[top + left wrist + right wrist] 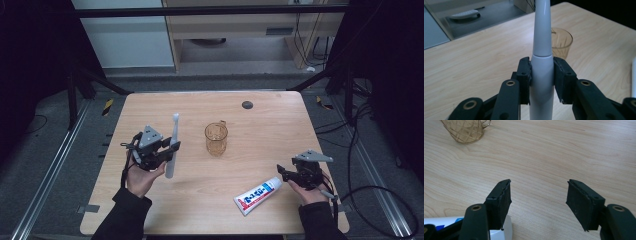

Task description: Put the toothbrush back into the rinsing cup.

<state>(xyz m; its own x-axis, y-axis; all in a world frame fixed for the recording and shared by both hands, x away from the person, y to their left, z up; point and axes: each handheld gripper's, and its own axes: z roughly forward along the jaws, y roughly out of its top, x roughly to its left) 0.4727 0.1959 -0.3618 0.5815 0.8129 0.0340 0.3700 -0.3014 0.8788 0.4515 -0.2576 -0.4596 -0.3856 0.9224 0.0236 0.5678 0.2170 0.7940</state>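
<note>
Toothbrush in hand, toothpaste and cup waiting.

Nearest to me, my right gripper (286, 175) sits with its jaws spread wide over bare wood, just beside the cap end of the white toothpaste tube with blue and red print (258, 195), which lies flat near the front edge and is not gripped. My left gripper (167, 148) is pinching the smooth white plastic electric toothbrush (172, 145) around its thick handle, and the slim neck rises between the ridged black pads (524, 82). Further on, mid-table, stands the amber faceted glass cup with a handle (216, 138), apart from both. I judge the brush pickup done; the tube and any placing in the cup remain. The pale wood-grain table (270, 125) looks matte.
</note>
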